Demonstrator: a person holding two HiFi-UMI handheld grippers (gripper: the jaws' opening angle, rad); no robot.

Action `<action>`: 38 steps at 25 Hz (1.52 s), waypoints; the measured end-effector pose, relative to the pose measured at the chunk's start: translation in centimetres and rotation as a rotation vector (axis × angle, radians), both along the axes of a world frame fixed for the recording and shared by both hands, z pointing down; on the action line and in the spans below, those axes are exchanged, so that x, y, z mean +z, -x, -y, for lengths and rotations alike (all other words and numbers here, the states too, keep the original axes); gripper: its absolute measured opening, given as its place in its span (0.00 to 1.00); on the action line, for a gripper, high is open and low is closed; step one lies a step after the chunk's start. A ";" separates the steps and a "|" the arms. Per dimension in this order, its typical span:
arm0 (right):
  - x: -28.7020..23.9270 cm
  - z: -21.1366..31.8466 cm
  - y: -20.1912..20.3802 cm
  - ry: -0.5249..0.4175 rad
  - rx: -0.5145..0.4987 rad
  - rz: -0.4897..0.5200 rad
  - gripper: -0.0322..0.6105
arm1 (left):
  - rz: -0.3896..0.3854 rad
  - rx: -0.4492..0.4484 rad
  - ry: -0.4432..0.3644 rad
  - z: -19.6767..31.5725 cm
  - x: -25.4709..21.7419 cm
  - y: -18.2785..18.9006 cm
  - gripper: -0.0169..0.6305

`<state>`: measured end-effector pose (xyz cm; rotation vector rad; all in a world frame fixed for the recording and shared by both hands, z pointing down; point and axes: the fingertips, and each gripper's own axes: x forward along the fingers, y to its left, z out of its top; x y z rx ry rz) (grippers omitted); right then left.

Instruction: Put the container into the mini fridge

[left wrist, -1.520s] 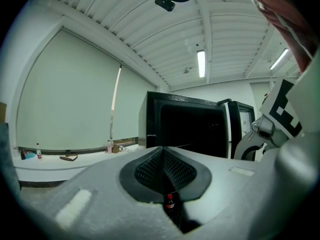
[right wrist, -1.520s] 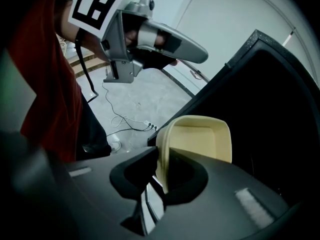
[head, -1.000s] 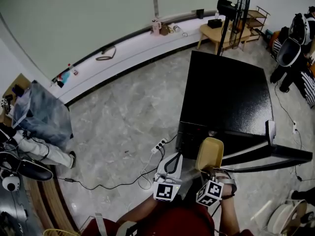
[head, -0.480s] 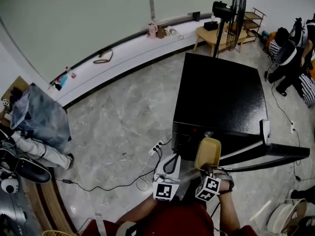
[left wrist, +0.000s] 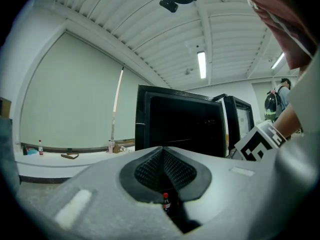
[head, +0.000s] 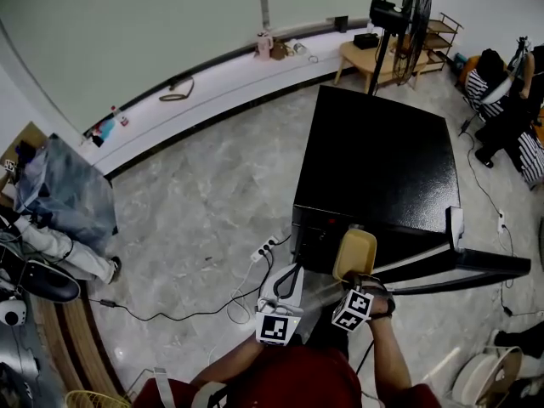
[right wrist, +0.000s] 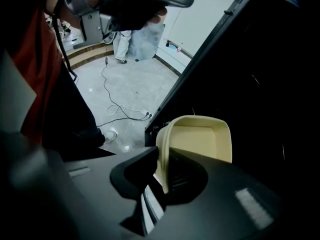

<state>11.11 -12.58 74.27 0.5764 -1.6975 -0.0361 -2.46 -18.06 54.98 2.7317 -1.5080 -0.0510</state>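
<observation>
Now your right gripper [right wrist: 162, 174] clamps the near rim of a pale yellow rectangular plastic container [head: 355, 252], long axis pointing toward the open black mini fridge [head: 382, 160] (left gripper [left wrist: 164, 179] closed, empty).

Standing here, I can read no word, number or brand on anything. Just in front of the mini fridge [head: 382, 168], the left marker cube [head: 278, 328] and right marker cube [head: 354, 310] carry only black-and-white square patterns. Well left of the fridge, the red-capped bottle [left wrist: 40, 147] has a label too small to read.
</observation>
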 end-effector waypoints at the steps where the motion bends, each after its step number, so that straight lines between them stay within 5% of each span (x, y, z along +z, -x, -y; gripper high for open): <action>1: 0.5 0.2 -0.1 -0.003 0.002 -0.001 0.11 | 0.009 0.002 -0.001 -0.1 0.0 0.1 0.03; 38: 5.4 11.9 -5.8 0.002 -0.023 -0.115 0.11 | 0.039 0.006 0.070 -1.9 2.3 -0.4 0.03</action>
